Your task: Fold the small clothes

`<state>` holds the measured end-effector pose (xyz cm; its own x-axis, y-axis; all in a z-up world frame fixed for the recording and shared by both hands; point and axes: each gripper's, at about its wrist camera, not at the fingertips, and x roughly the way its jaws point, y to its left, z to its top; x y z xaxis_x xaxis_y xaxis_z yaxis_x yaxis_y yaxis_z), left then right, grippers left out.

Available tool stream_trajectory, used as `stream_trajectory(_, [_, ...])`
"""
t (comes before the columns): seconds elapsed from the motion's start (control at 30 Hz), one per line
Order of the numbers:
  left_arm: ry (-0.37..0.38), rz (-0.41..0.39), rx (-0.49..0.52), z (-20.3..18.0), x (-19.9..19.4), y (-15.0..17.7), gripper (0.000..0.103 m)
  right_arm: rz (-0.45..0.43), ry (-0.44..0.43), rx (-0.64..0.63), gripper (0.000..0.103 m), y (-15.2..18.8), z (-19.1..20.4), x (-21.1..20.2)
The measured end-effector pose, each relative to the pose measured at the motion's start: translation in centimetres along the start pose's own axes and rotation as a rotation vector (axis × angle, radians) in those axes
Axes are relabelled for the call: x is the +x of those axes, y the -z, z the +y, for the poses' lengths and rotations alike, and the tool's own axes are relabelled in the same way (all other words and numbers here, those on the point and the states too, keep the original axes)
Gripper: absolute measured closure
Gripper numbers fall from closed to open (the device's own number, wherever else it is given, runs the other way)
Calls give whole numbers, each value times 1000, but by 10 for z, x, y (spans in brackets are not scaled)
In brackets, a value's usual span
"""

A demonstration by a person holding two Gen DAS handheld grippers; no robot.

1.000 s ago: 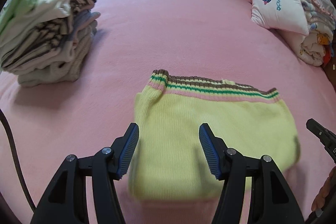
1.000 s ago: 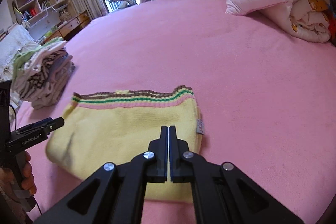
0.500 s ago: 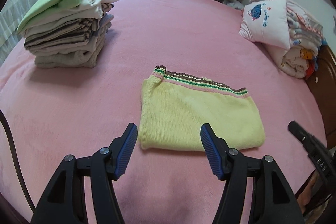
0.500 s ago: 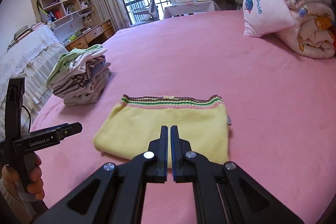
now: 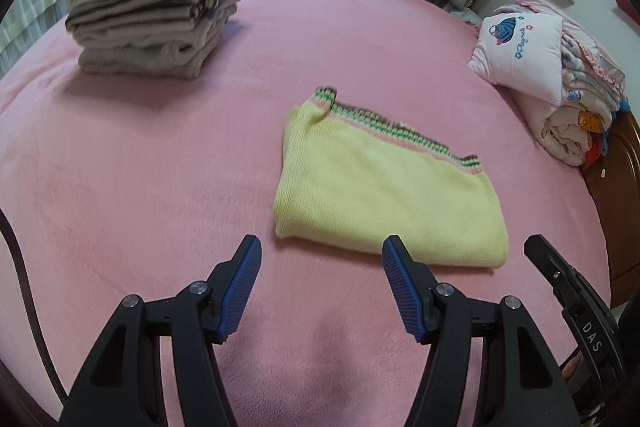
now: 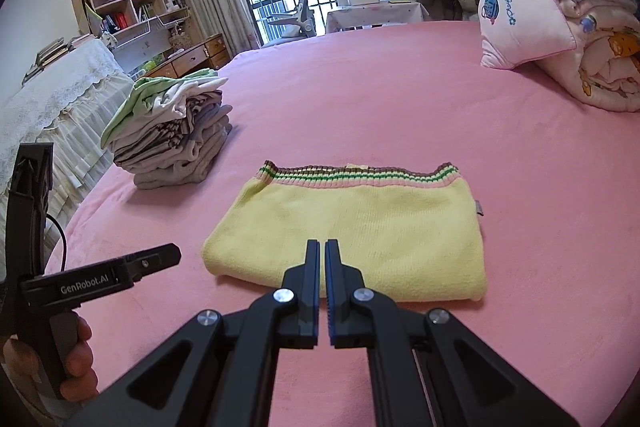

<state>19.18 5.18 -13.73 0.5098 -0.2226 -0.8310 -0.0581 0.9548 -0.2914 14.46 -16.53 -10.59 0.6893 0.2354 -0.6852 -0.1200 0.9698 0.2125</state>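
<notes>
A folded yellow knit garment (image 5: 384, 195) (image 6: 356, 231) with a green, brown and pink striped hem lies flat on the pink bed (image 5: 160, 163) (image 6: 540, 187). My left gripper (image 5: 322, 267) hangs open above the bedcover just short of the garment's near edge, nothing between its blue pads. My right gripper (image 6: 322, 259) is shut and empty, its tips over the garment's near edge. In the right wrist view a hand (image 6: 76, 359) holds the left gripper at the lower left. A stack of folded clothes (image 5: 156, 7) (image 6: 172, 135) sits at the far left of the bed.
A pink pillow (image 5: 520, 55) (image 6: 520, 19) and a rolled quilt (image 5: 580, 119) (image 6: 600, 67) lie at the right. A wooden bed frame (image 5: 624, 211) shows at the right edge. Beyond the bed are a lace-covered bench (image 6: 60, 107), shelves, a small table and a barred window.
Both grippers have drawn back from the yellow garment, which now lies farther off and whole in view. The folded stack has come nearer the middle of the left wrist view.
</notes>
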Motion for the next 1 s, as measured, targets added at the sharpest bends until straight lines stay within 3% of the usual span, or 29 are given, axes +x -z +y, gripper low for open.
stream_trajectory(0.37, [29, 91, -81, 24, 33, 38, 41, 46, -24, 56, 101, 32, -4, 16])
stream_trajectory(0.57, [112, 120, -145, 34, 50, 48, 40, 55, -21, 46, 101, 42, -3, 26])
stream_trajectory(0.67, [190, 121, -196, 39, 61, 48, 40, 71, -27, 34, 101, 44, 0, 36])
stream_trajectory(0.8, [293, 136, -285, 44, 82, 40, 40, 69, -28, 11, 101, 45, 6, 44])
stream_trajectory(1.0, [376, 124, -366, 38, 110, 27, 40, 59, -11, -8, 101, 41, 10, 56])
